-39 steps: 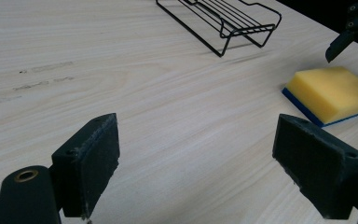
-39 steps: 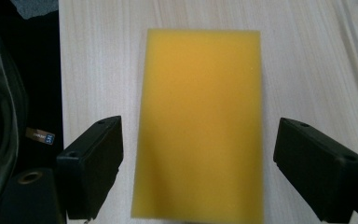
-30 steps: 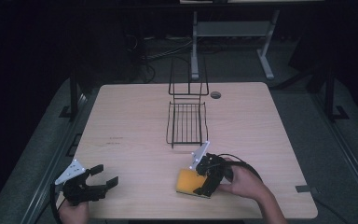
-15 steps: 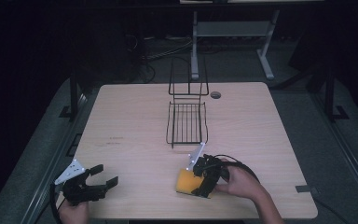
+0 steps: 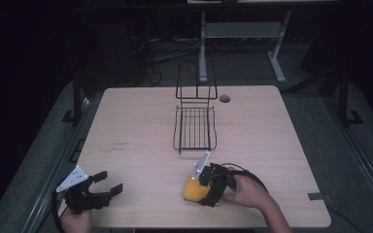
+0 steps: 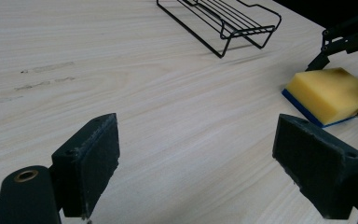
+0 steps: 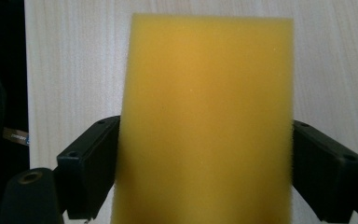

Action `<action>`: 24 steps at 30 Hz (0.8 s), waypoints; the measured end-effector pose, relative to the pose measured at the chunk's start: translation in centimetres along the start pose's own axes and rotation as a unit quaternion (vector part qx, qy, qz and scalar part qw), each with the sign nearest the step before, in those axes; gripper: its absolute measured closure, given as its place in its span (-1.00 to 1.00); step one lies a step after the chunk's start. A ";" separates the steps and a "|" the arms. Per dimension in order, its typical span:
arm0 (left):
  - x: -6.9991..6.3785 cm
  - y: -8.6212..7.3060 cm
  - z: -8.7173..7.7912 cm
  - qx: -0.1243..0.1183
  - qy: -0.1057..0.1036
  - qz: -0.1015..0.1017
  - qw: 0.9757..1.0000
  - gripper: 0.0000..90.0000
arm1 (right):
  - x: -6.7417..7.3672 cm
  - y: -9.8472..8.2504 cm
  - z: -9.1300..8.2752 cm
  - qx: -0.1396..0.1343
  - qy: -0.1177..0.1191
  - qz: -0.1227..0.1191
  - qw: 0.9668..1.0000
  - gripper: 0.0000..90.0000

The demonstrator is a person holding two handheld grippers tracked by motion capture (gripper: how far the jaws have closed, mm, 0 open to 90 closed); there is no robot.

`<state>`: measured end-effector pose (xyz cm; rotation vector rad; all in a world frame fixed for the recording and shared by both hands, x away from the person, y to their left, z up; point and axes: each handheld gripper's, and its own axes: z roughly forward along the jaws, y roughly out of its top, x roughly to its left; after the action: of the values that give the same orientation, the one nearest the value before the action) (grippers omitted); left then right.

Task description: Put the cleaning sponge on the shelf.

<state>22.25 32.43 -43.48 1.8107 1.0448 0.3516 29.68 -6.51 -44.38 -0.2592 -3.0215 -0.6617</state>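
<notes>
Right gripper view, right hand-held gripper (image 7: 205, 154) jaws flanking yellow sponge (image 7: 207, 116), both pads touching its sides, left hand-held gripper (image 6: 205, 168) wide open, empty.

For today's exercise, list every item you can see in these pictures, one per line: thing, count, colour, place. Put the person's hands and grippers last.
sponge: one, yellow with a blue underside, near edge of the table, between the right gripper's jaws.
wire rack: one, black, middle of the table, back part standing upright.
table: one, light wood, under everything.
round hole cover: one, grey, far side of the table, right of the rack.
metal frame: one, grey, on the floor beyond the table.
left gripper: one, black, near left corner, jaws wide apart.
right gripper: one, black, jaws at the sponge's sides.
right hand: one, behind the right gripper.
</notes>
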 end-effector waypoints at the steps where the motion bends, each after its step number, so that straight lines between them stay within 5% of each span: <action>1: 0.0 0.0 0.0 0.000 0.000 0.000 1.000 -0.69 | 0.0 0.0 0.1 0.002 -0.001 0.001 1.000 -0.66; 24: 0.0 0.0 -0.1 -0.003 0.000 -0.003 1.000 -0.69 | 0.1 -0.2 0.4 0.005 -0.011 -0.003 1.000 -0.58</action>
<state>22.18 32.49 -43.46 1.8019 1.0470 0.3516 29.52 -6.51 -44.86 -0.2591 -3.0465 -0.6468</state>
